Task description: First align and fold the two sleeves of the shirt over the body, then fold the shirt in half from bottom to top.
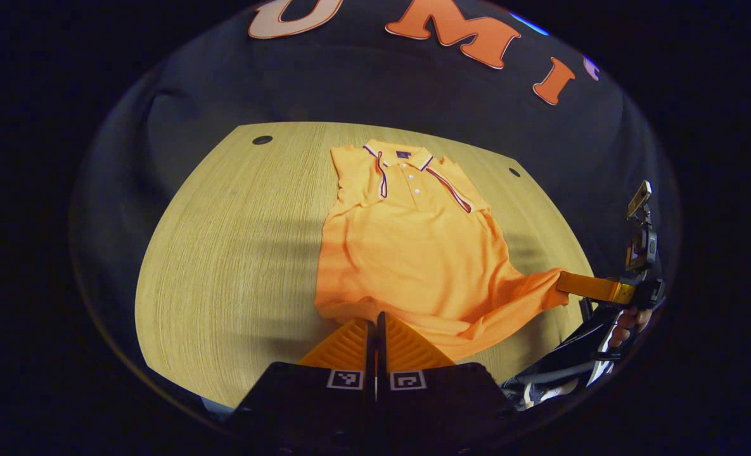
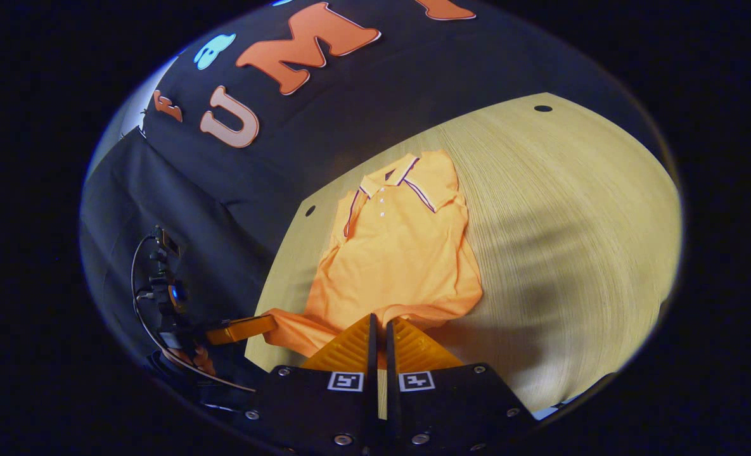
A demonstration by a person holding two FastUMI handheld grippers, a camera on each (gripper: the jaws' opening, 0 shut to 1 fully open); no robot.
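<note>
Both grippers, left (image 1: pixel 376 323) and right (image 2: pixel 379 326), were clamped on the hem of the shirt (image 1: pixel 407 253), one at each bottom corner. It lay collar-far on the table (image 1: pixel 236 253), sleeves apparently folded in already; the bottom-to-top fold had not visibly begun.
</note>
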